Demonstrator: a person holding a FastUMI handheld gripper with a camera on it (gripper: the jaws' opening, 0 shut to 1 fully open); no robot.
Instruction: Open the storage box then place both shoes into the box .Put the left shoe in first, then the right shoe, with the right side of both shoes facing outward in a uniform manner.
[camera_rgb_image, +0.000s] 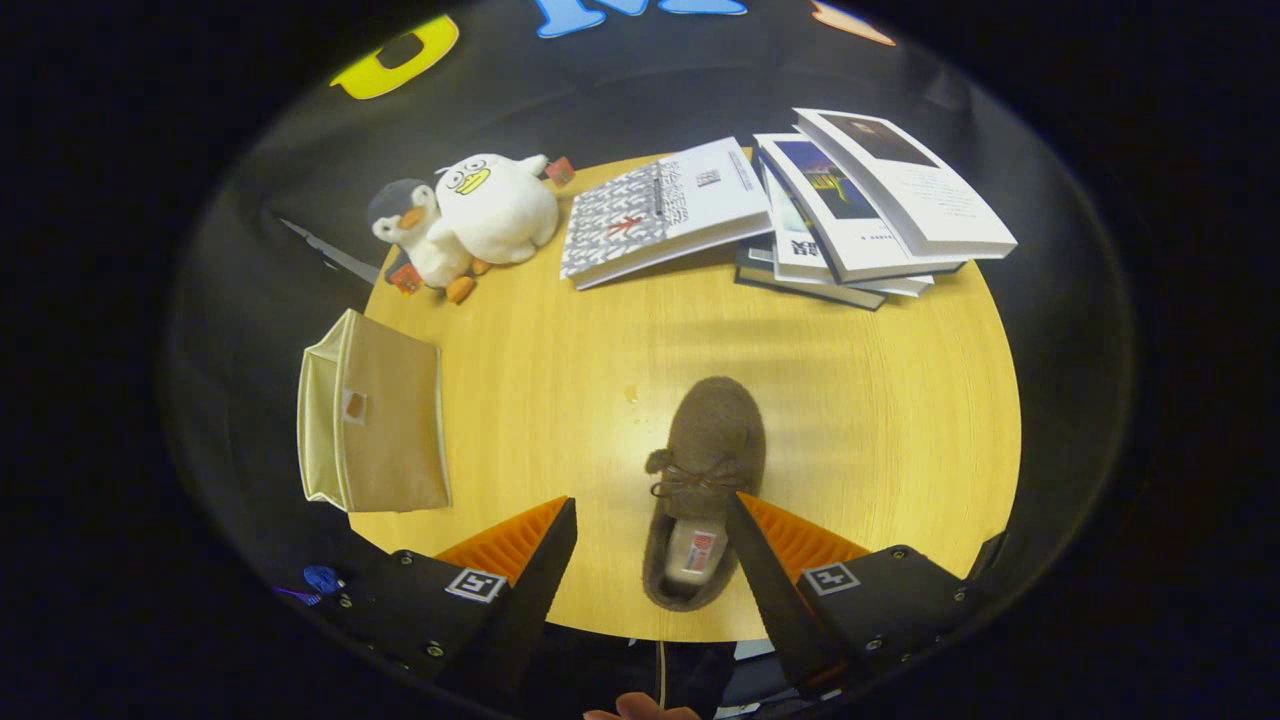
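A brown fuzzy slipper-style shoe (705, 480) lies on the round wooden table (880, 420), toe pointing away, heel toward me. Its heel end sits between my two fingers, close against the right one. My gripper (650, 515) is open, fingers spread wide above the table, neither pressing on the shoe. A beige fabric storage box (385, 425) stands at the table's left edge, beyond and left of the left finger, its lid closed.
Two plush penguins (470, 220) sit at the table's far left. A spread of several books (800, 210) covers the far side. A fingertip (640, 710) shows below the gripper. Bare wood lies between the shoe and the box.
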